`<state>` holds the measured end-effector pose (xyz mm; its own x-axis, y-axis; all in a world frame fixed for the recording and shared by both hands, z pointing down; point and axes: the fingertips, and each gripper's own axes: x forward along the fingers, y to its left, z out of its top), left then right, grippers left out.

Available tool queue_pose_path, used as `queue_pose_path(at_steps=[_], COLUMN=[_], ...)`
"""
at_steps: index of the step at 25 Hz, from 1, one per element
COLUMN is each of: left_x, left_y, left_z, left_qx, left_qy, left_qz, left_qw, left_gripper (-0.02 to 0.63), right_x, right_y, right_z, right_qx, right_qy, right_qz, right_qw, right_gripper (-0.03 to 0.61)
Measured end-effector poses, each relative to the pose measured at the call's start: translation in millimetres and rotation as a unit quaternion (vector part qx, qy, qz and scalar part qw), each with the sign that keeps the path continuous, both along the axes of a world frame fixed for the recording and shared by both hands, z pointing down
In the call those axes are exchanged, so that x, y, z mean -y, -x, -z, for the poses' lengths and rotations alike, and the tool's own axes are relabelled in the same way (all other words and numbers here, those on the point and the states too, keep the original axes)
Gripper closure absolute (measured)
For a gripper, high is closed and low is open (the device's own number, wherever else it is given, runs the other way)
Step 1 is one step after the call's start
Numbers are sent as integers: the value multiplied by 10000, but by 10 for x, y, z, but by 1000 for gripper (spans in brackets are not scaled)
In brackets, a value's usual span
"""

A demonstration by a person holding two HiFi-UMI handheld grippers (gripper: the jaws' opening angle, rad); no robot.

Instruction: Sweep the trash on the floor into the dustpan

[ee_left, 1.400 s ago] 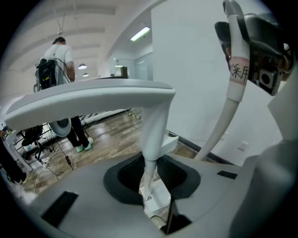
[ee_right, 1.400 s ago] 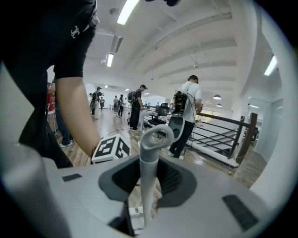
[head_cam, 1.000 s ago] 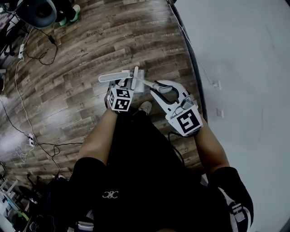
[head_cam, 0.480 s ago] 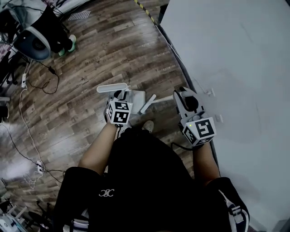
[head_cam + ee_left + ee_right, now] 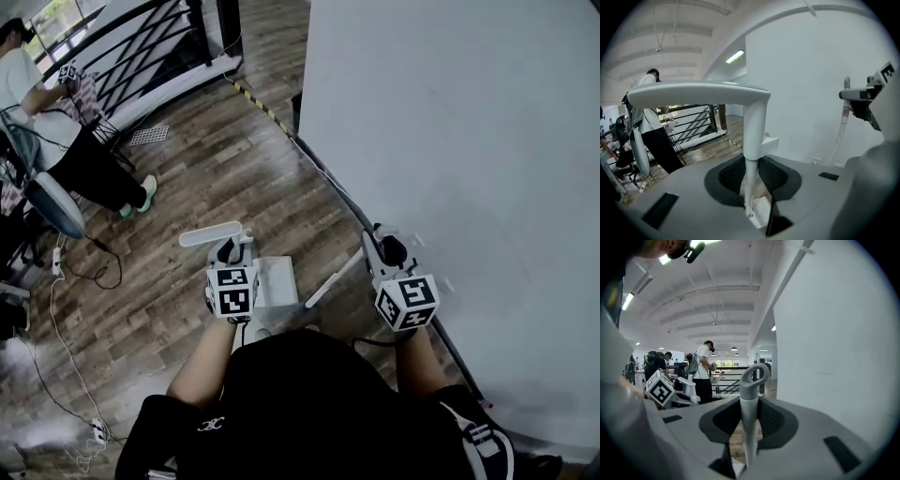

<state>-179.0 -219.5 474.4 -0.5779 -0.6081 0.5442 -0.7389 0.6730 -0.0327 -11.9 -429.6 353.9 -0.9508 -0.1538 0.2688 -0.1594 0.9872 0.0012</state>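
My left gripper [image 5: 232, 253] is shut on the upright stem of a white dustpan's handle [image 5: 751, 154]. The handle's flat T-shaped top [image 5: 210, 234] stands above the jaws. The dustpan's tray [image 5: 275, 281] hangs low beside my legs. My right gripper [image 5: 381, 247] is shut on a broom's handle [image 5: 749, 423], and the grey loop end [image 5: 755, 373] sticks up past the jaws. In the head view the broom's white stick [image 5: 330, 279] slants down towards the dustpan. I see no trash on the wooden floor [image 5: 187, 169].
A white wall [image 5: 450, 141] runs close along my right, with a dark baseboard [image 5: 328, 183] at its foot. A person [image 5: 66, 150] stands at the far left near a black railing [image 5: 141, 47]. Cables [image 5: 56, 309] trail over the floor on the left.
The view has swung forward along the wall, so the railing and the person now show. Both grippers sit lower in the head view, and the right one has moved out to the right, still holding.
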Motion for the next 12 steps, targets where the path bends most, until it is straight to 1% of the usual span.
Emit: queue_pose_path(at_steps=[3, 6, 9, 12], left_x=[63, 121, 171, 205], left_y=[2, -18, -82, -112], left_z=[244, 428, 484, 485], left_qx=[125, 308, 399, 416], left_qy=[-105, -99, -58, -117], left_qz=[48, -50, -115, -157], left_qw=[9999, 9995, 9991, 9989], left_gripper=[528, 528, 528, 528], right_x=[126, 217, 303, 358], right_y=[-61, -99, -150, -182], right_z=[64, 131, 170, 187], right_qx=[-15, -11, 50, 122], right_qy=[-26, -8, 4, -44], right_qz=[-219, -394, -499, -595], right_qw=[9998, 9992, 9987, 9981], right_gripper=[474, 474, 474, 474])
